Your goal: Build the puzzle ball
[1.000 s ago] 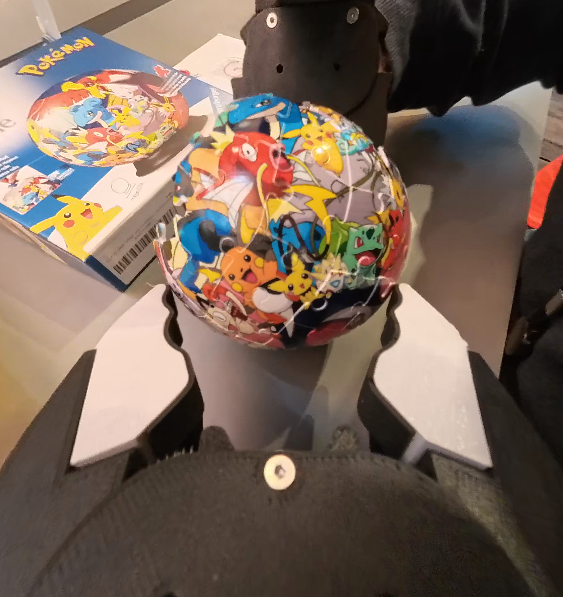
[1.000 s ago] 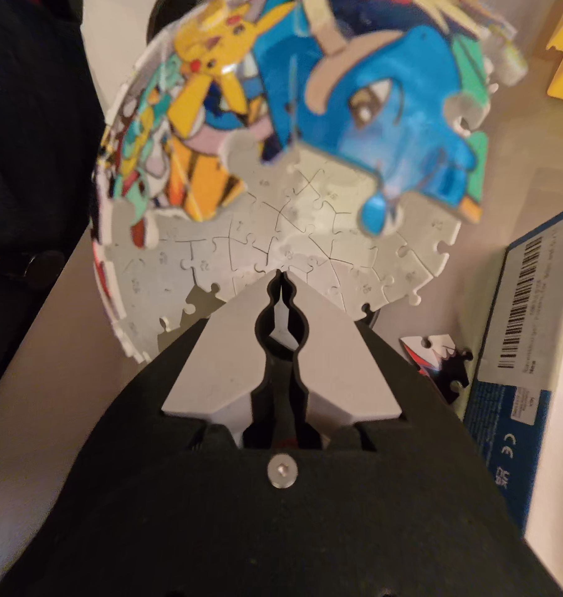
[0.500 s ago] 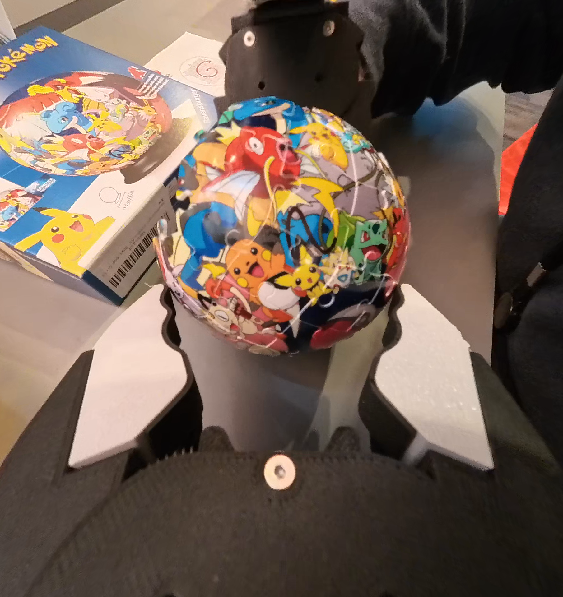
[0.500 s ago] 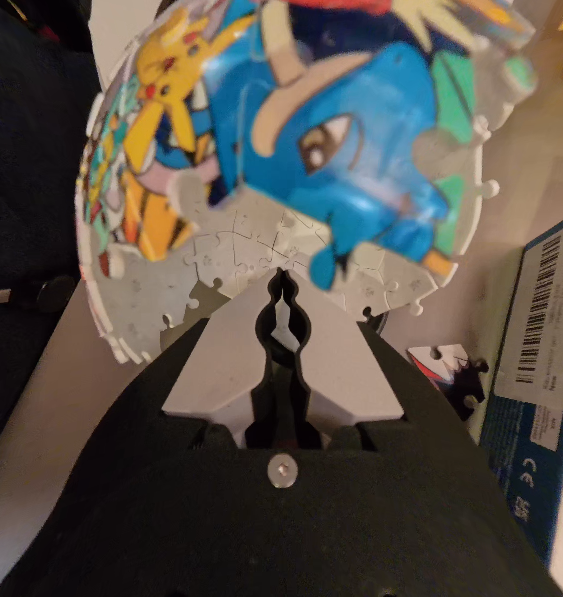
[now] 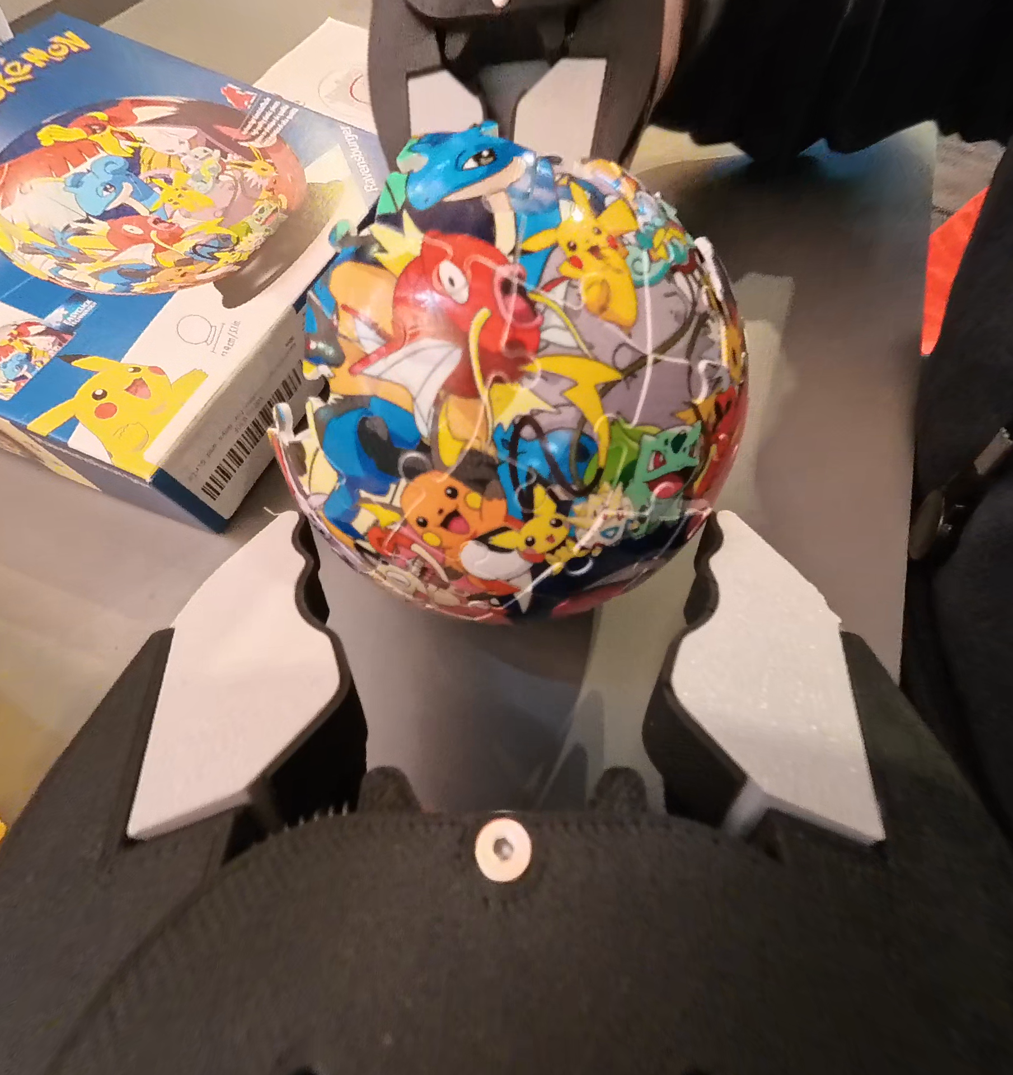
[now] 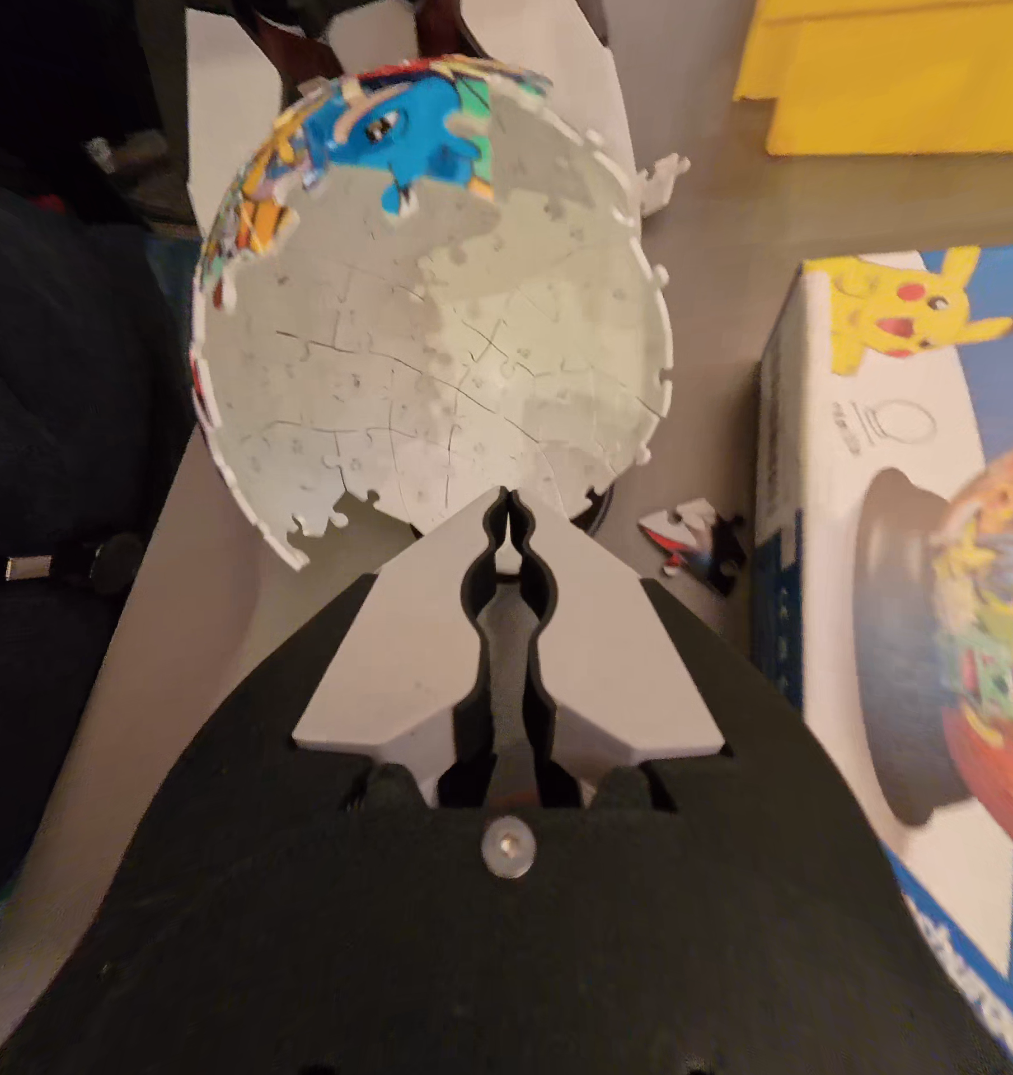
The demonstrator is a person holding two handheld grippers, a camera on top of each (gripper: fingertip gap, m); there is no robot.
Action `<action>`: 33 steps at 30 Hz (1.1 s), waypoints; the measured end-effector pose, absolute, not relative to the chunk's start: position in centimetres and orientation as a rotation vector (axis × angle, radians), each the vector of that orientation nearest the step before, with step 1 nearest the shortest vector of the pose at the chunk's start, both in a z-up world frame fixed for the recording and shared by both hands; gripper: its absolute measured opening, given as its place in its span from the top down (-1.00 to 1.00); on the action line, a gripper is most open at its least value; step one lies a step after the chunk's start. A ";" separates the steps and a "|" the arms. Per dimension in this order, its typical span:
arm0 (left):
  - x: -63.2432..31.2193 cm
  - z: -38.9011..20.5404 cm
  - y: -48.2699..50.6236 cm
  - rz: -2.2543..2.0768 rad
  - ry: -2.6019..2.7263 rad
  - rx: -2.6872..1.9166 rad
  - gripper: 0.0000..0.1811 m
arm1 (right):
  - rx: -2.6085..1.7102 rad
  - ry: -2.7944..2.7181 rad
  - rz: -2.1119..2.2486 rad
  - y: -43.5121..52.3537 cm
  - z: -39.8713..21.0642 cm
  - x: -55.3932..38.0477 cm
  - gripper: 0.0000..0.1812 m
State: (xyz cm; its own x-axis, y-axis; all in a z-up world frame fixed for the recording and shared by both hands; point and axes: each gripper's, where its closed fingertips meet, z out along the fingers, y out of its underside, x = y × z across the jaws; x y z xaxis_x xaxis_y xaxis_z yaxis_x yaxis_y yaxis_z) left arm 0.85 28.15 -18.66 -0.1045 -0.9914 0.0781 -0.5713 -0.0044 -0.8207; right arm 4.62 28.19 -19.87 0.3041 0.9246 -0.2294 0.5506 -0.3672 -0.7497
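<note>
Between the wide-spread fingers of the left gripper [image 5: 504, 523] sits the puzzle ball [image 5: 521, 372], its lower flanks just at the two pale fingertips; whether they press it cannot be told. From the left wrist view the ball fills the centre, its printed cartoon side facing the camera. At 12 o'clock beyond it stands the right gripper [image 5: 507, 75], seen from the front.

From the right wrist view the ball [image 6: 434, 360] shows its unfinished side: a hollow shell with pale inner piece backs and a jagged open rim. The right gripper [image 6: 509, 494] has its fingers pinched together at the tips, right at the shell's lower edge at 6 o'clock; if anything is caught between them, it cannot be made out.

A loose puzzle piece [image 6: 693, 544] lies at 3 o'clock of those tips on the smooth grey table [image 5: 85, 582]. The blue puzzle box [image 5: 114, 262] rests at 10 o'clock of the ball, a yellow box [image 6: 899, 75] farther off, dark clothing [image 5: 987, 407] at 3 o'clock.
</note>
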 end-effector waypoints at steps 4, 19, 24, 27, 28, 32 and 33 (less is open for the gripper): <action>0.8 -18.7 28.2 -0.980 1.729 -1.619 -0.33 | -2.043 -1.226 0.868 28.1 -19.3 5.9 1.00; 0.3 -19.0 28.3 -0.926 1.754 -1.624 -0.31 | -2.197 -0.930 0.816 26.9 -20.4 8.9 0.83; 0.0 -19.1 28.1 -0.894 1.774 -1.630 -0.31 | -2.221 -0.905 0.835 26.3 -20.8 8.4 0.80; -0.3 -18.9 28.2 -0.876 1.772 -1.637 -0.32 | -2.229 -0.879 0.826 26.3 -21.0 8.6 0.78; -0.4 -18.9 28.2 -0.869 1.771 -1.640 -0.32 | -2.233 -0.865 0.819 26.3 -21.1 8.8 0.77; -1.5 -18.1 28.3 -0.824 1.752 -1.651 -0.31 | -2.250 -0.849 0.798 25.8 -21.7 9.4 0.75; -1.9 -17.7 28.5 -0.809 1.733 -1.659 -0.31 | -2.255 -0.850 0.788 25.7 -21.9 9.6 0.75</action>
State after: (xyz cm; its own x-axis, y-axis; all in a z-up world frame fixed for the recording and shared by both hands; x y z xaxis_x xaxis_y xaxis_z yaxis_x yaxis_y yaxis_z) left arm -1.94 28.50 -17.73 -0.0389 -0.9992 -0.0108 -0.6331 0.0331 -0.7733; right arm 9.60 25.66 -21.90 0.6195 0.7201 -0.3124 0.3659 -0.6170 -0.6967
